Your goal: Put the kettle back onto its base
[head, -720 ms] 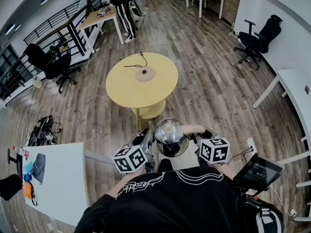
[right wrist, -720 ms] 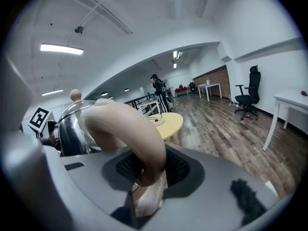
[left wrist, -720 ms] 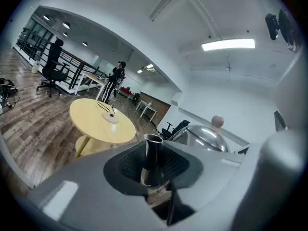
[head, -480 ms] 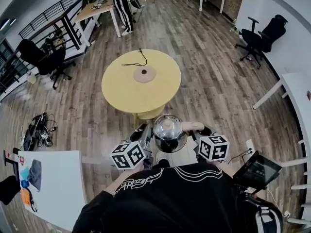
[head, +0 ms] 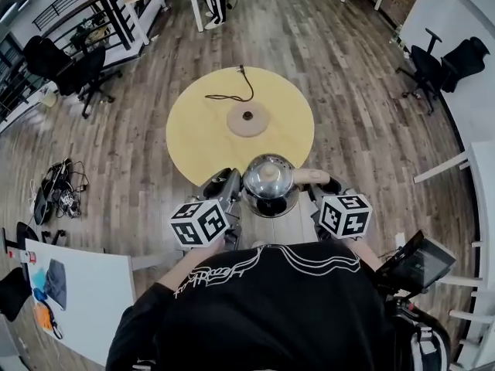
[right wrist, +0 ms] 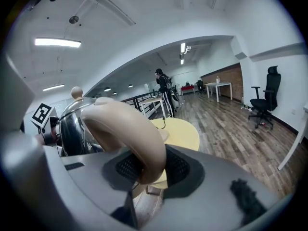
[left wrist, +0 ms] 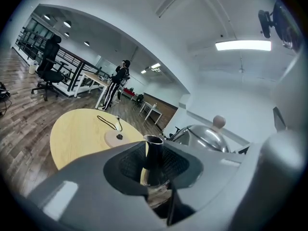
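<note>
Kettle has reached the table's near edge, left gripper clamped on spout, right gripper on handle; base lies just beyond, so placing is close.

The right gripper has its jaws closed on the curved beige handle of the steel kettle, which is at the left. Behind it stands a round yellow table with a flat base and a cord. A black chair is far right.
</note>
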